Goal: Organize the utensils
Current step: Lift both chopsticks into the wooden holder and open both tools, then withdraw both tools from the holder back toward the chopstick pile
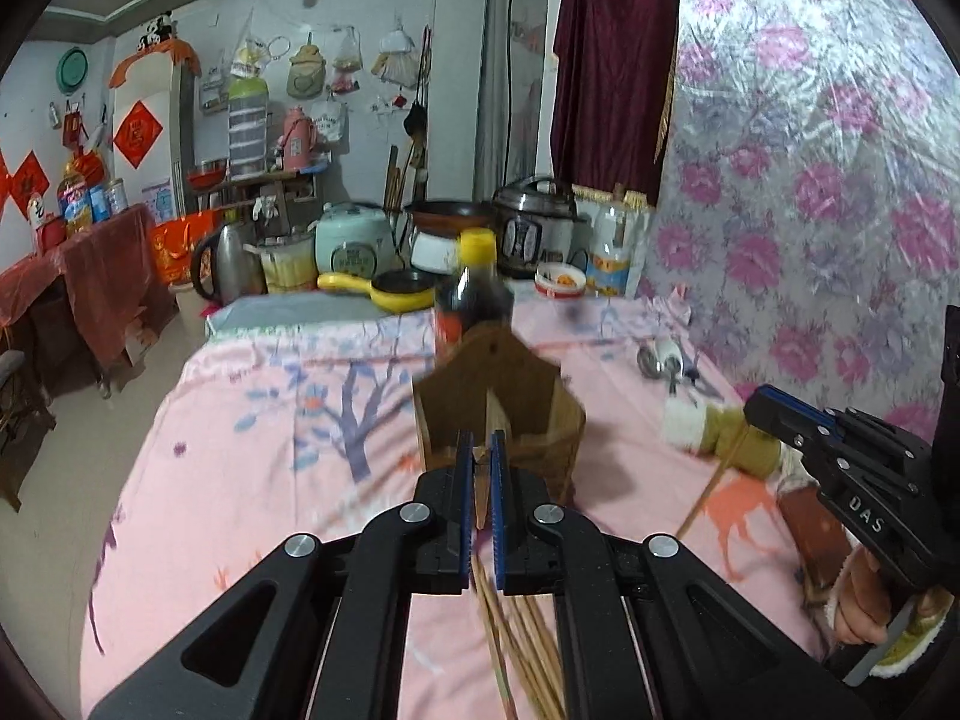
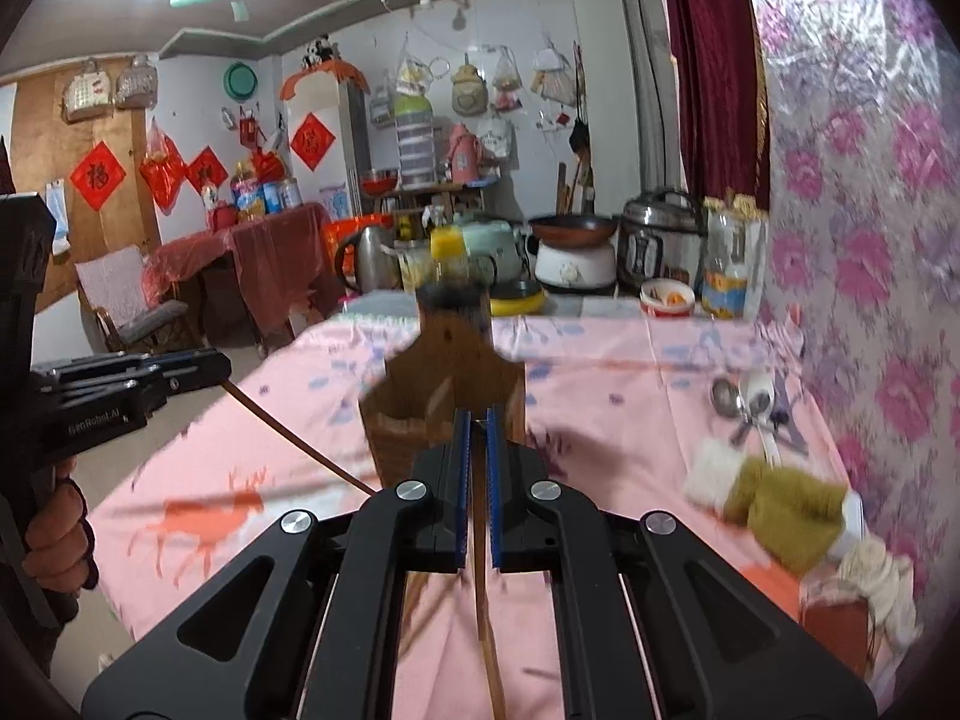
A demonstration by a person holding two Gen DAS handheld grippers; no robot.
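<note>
A brown wooden utensil holder (image 1: 504,402) (image 2: 444,396) stands on the pink tablecloth just ahead of both grippers. My left gripper (image 1: 478,438) is shut on a bundle of wooden chopsticks (image 1: 516,648) that hang down below its jaws. My right gripper (image 2: 474,417) is shut on wooden chopsticks (image 2: 483,600) too. In the left wrist view the right gripper (image 1: 757,411) shows at the right with a chopstick (image 1: 708,492) slanting down from it. In the right wrist view the left gripper (image 2: 219,367) shows at the left with a chopstick (image 2: 300,447) trailing from it. Both views are blurred.
A dark sauce bottle with a yellow cap (image 1: 474,294) (image 2: 450,264) stands right behind the holder. Metal and white spoons (image 1: 660,360) (image 2: 750,402) lie near the flowered wall. An olive and white fuzzy item (image 2: 774,504) lies at the right. Cookers and a kettle crowd the table's far end.
</note>
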